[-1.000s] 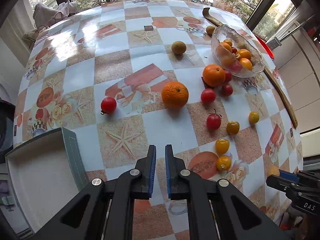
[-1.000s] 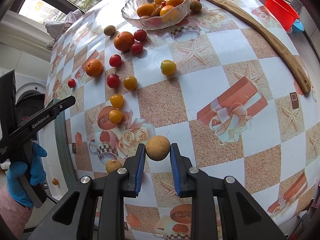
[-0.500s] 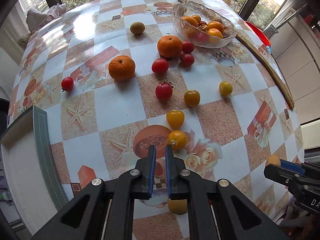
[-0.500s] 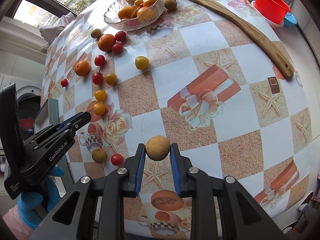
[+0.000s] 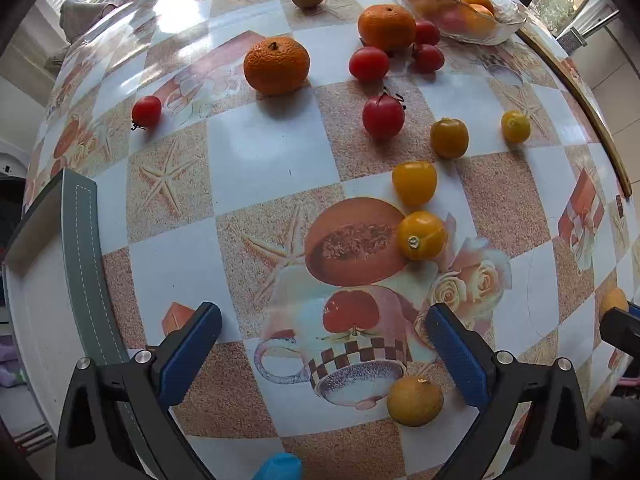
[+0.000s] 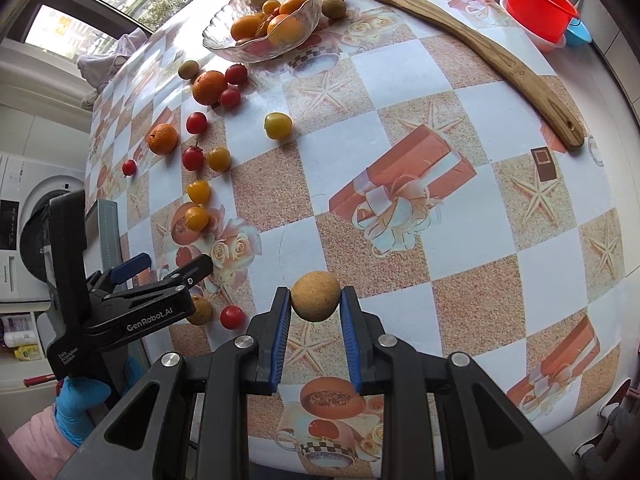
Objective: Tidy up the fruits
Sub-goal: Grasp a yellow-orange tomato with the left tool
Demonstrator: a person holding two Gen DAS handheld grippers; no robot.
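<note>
My left gripper is open wide, low over the table near its front-left edge. A small yellow-brown fruit lies just inside its right finger. The left gripper also shows in the right wrist view. My right gripper is shut on a round tan fruit, held above the table. A glass bowl with oranges stands at the far side. Two mandarins, red tomatoes and yellow tomatoes lie scattered across the table.
A grey-rimmed white tray sits at the table's left edge. A long curved wooden board lies at the far right, with a red bowl beyond it. A washing machine stands to the left.
My left gripper has opened wide and moved down and forward over the front-left fruits. My right gripper still holds the tan fruit and has barely moved.
</note>
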